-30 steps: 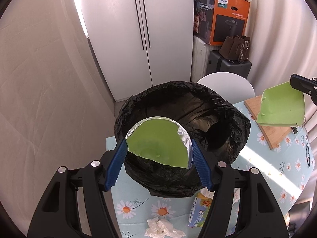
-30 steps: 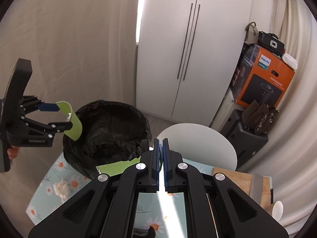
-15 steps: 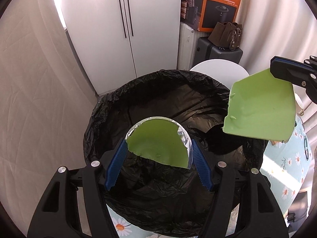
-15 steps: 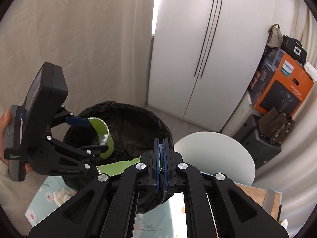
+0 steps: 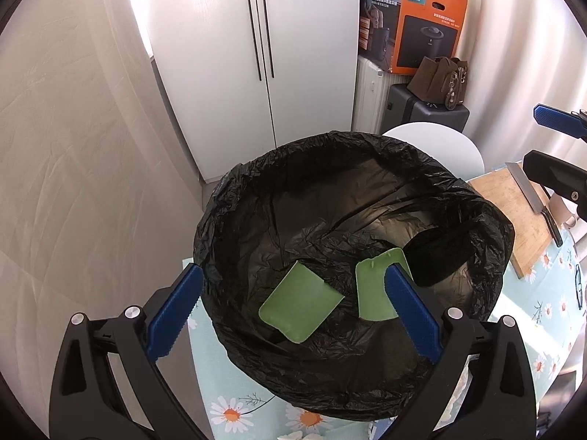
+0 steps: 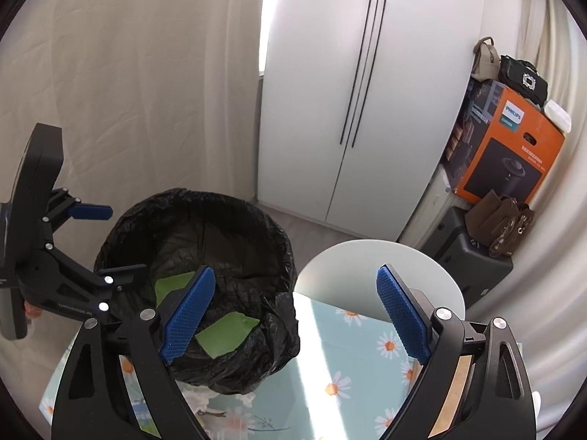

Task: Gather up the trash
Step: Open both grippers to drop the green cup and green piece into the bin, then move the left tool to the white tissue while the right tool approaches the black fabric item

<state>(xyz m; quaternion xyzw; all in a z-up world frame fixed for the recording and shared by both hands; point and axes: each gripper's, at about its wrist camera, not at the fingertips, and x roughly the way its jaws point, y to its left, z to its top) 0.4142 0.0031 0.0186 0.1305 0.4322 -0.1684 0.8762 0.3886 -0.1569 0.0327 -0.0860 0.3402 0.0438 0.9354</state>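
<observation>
We see two flat green plastic pieces (image 5: 302,302) lying inside the black bag-lined bin (image 5: 256,198). Our left gripper (image 5: 293,311) and right gripper (image 6: 295,315) both hover spread wide and empty. Crumpled white tissue (image 6: 200,398) beside the bin remains uncollected.

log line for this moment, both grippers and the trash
left gripper: open, empty | right gripper: open, empty | green pieces: inside black bin bag | bin: on floral tablecloth
</observation>
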